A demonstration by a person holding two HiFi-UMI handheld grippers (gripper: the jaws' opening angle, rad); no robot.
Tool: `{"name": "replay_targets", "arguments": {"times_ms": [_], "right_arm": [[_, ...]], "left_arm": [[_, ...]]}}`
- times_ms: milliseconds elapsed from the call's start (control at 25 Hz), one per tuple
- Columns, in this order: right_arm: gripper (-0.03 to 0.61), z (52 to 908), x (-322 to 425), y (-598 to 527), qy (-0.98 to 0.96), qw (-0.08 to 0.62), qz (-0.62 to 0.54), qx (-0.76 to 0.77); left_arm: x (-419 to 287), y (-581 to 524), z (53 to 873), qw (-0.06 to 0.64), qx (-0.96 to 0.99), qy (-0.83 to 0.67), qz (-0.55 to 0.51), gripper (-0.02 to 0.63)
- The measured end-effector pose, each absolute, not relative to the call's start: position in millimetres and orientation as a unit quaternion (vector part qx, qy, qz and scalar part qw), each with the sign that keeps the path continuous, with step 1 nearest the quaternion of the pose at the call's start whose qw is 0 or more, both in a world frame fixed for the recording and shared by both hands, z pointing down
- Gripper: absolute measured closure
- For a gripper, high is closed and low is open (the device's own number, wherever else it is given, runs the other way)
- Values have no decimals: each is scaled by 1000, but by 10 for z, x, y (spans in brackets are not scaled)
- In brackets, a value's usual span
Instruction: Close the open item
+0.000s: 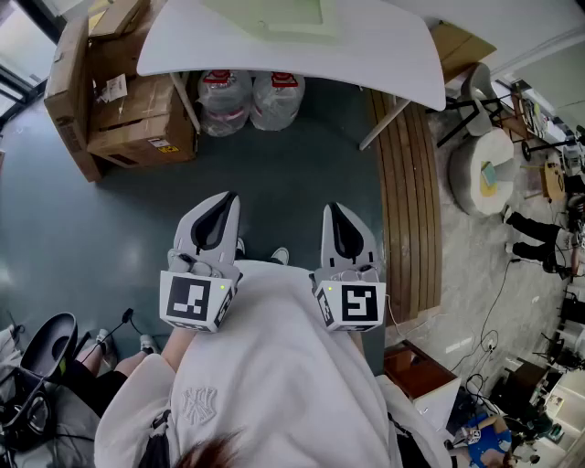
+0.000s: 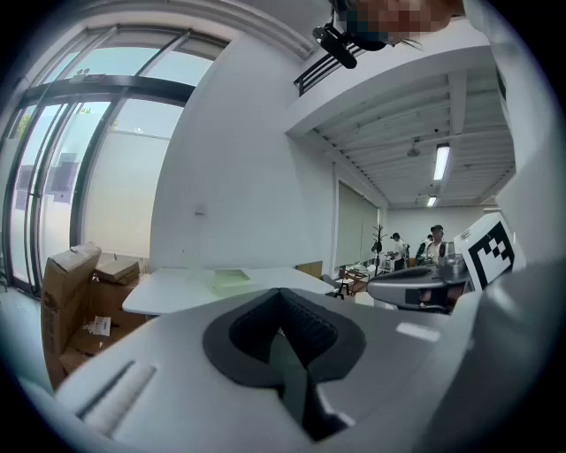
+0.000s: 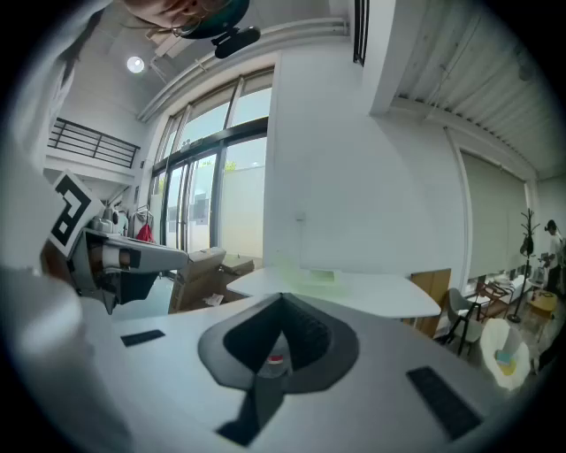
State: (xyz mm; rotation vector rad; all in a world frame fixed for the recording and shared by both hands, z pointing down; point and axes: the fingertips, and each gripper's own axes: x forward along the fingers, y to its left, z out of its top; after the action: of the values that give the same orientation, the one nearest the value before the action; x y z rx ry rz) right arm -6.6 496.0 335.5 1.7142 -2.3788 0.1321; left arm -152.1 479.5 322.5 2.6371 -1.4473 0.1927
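The left claw (image 1: 222, 203) and right claw (image 1: 335, 215) are hovering pinched together and empty, while the pale green item (image 1: 274, 16) is lying on the white bench (image 1: 384, 55) at twelve o'clock, well apart from them.

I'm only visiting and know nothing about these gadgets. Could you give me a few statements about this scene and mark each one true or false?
1. The left gripper and the right gripper are held out short of the white table. True.
2. The left gripper grips a cup. False: its jaws are together with nothing between them.
3. Two water bottles stand on the floor under the table. True.
4. The cardboard boxes lie on top of the table. False: they sit on the floor beside it.
5. The right gripper's jaws stand wide apart. False: they are together and hold nothing.
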Motion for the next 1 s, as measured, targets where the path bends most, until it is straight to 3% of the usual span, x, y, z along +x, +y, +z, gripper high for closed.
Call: {"name": "replay_targets", "arguments": {"times_ms": [1000], "right_arm": [[568,3359,325,5383,-820,106,35,562]], "left_arm": [[-991,5234,3066,48,884,-465,11,607]]}}
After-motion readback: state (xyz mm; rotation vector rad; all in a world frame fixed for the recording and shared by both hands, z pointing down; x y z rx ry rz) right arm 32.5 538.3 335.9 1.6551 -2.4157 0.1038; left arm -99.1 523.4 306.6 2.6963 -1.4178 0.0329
